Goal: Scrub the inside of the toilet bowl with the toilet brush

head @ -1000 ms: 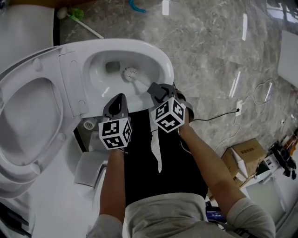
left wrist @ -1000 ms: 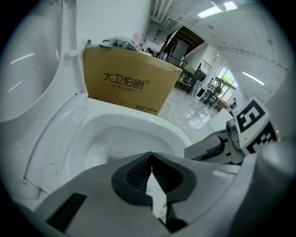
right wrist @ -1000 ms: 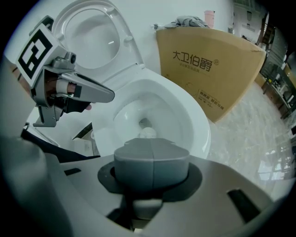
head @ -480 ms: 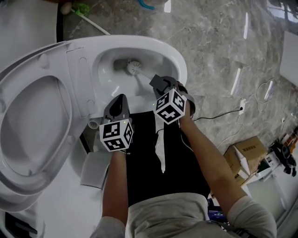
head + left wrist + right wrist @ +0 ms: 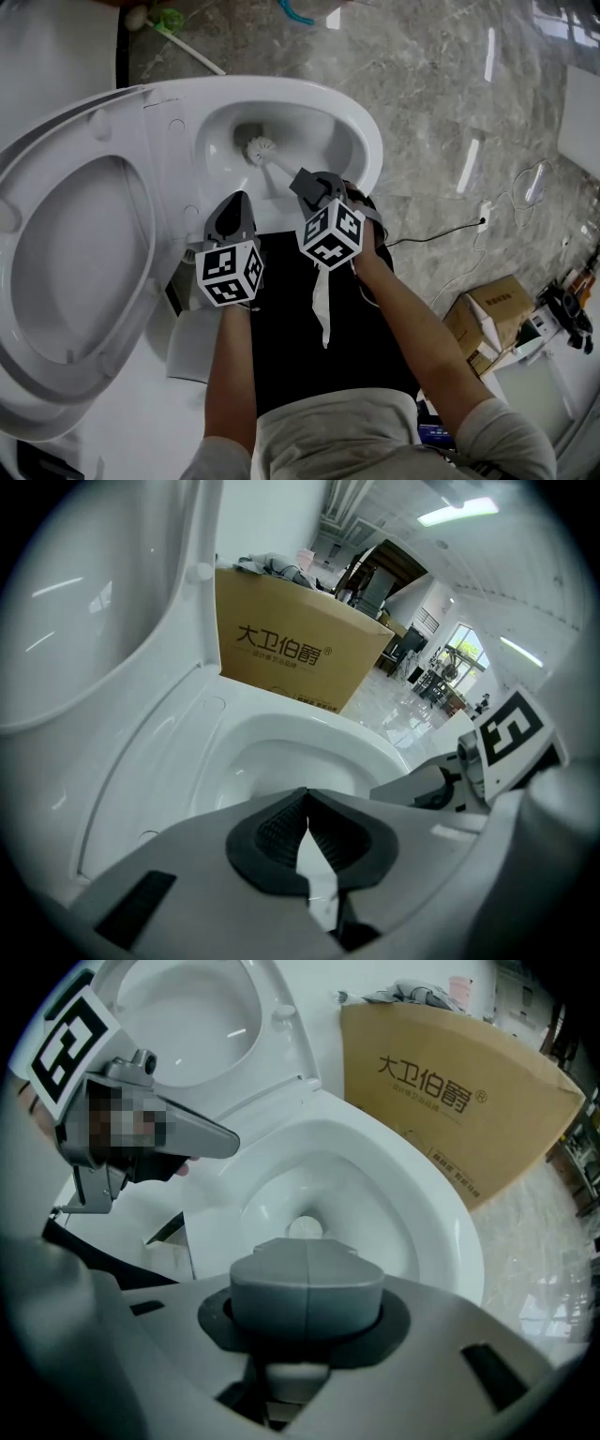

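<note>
The white toilet bowl (image 5: pixel 361 141) lies open below me with its seat and lid (image 5: pixel 66 272) raised to the left. The toilet brush head (image 5: pixel 261 147) rests low inside the bowl beside the drain. Its white handle (image 5: pixel 281 167) slants back to my right gripper (image 5: pixel 305 180), which is shut on it above the bowl's near rim. In the right gripper view the closed jaws (image 5: pixel 307 1279) point down into the bowl (image 5: pixel 441 1213). My left gripper (image 5: pixel 234 202) hovers over the near left rim, shut and empty. Its jaws (image 5: pixel 307 803) meet at the tips.
A second brush with a green part (image 5: pixel 169 21) lies on the marble floor beyond the toilet. A large cardboard box (image 5: pixel 291 649) stands behind the bowl. A smaller box (image 5: pixel 492 314) and a cable (image 5: pixel 487 220) are on the floor at right. A grey holder (image 5: pixel 192 342) sits by the toilet's base.
The brush head went up toward the drain and has come back down and left in the bowl. The right gripper shifted slightly left with it. The left gripper stayed put.
</note>
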A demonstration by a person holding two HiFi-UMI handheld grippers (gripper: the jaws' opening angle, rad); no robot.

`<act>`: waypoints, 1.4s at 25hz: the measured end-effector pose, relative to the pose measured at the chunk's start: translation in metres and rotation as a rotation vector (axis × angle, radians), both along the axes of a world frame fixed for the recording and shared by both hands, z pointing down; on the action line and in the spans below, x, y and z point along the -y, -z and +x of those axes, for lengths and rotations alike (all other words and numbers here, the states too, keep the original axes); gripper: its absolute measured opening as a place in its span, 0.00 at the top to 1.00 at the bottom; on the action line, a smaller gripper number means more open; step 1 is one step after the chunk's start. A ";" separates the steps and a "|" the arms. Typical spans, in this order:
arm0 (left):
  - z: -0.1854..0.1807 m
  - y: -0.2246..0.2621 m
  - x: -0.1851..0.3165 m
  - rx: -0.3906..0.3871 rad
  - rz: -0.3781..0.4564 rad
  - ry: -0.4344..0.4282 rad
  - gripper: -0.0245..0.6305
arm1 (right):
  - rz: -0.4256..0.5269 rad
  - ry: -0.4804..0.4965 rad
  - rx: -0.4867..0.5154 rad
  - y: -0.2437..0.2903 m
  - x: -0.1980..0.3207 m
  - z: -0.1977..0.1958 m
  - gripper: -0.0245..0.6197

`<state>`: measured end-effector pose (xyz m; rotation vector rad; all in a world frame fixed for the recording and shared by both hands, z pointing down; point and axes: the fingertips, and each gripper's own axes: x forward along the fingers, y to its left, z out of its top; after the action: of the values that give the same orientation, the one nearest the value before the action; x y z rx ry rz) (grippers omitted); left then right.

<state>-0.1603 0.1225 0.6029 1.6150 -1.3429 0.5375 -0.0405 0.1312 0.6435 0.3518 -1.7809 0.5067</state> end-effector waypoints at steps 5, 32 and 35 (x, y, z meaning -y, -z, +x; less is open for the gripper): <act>-0.010 0.004 0.004 0.000 0.001 0.010 0.95 | -0.024 -0.050 0.036 0.006 -0.003 -0.026 0.74; 0.052 0.018 0.016 0.008 0.013 -0.088 0.95 | 0.046 -0.201 0.043 0.017 0.061 0.054 0.73; 0.069 0.018 0.015 0.004 0.010 -0.103 0.95 | 0.037 -0.212 0.047 0.016 0.052 0.072 0.73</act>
<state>-0.0910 0.1078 0.5854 1.6987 -1.2723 0.5973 0.0311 0.0795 0.6273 0.5623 -1.8097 0.6363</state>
